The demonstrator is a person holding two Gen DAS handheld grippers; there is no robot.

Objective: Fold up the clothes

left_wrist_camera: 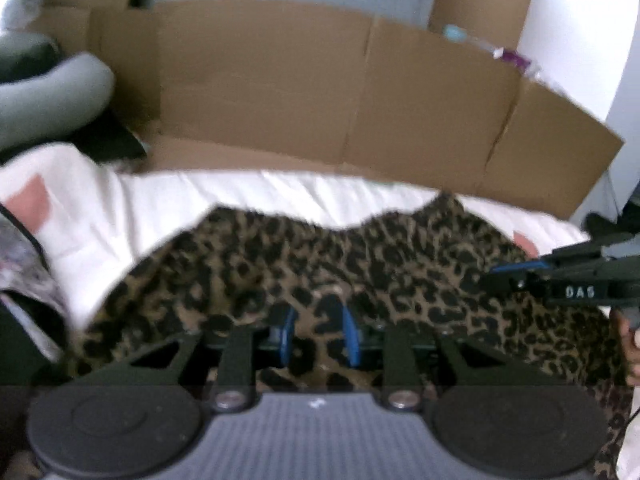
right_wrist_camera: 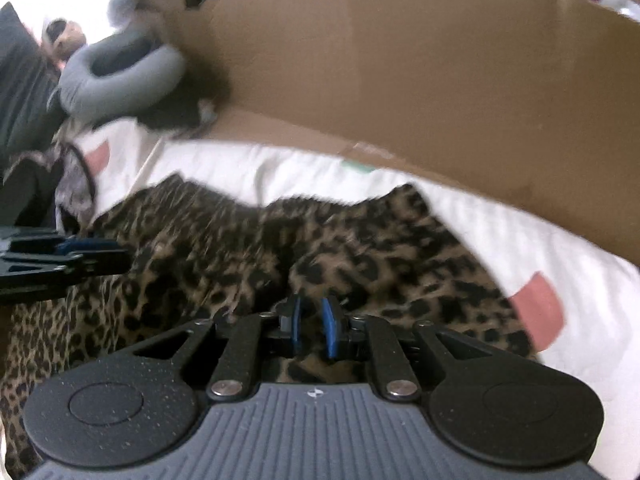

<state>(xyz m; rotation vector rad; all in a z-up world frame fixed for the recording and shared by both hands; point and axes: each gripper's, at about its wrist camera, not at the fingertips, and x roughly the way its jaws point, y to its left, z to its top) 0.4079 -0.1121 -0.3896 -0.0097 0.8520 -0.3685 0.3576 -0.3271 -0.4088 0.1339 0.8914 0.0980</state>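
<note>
Both hand-held grippers sit low over a leopard-print cloth (left_wrist_camera: 360,264) that lies spread on a bed with a white sheet (left_wrist_camera: 168,200).

How far the folding has gone is hard to say. The cloth looks bumpy and wavy along its far edge, and it is not a neat flat square. It could be laid out ready for a fold, or it could be partway through one. No tidy folded pile of it shows. More clothes lie bunched at the left side of the bed (right_wrist_camera: 72,184), so there may be more to fold.

The left hand-held gripper (left_wrist_camera: 316,334) has its blue pads a little apart. Spotted cloth shows in the gap between them, but the picture is blurry, so I cannot tell if they pinch it or just hang over it.

The right hand-held gripper (right_wrist_camera: 312,326) has its pads closer together, with only a thin gap. Cloth sits right at the tips. Again, I cannot tell if it is squeezing the cloth.

A big brown cardboard box (left_wrist_camera: 320,92) stands behind the bed. A grey ring pillow (right_wrist_camera: 116,76) rests at the far left.
</note>
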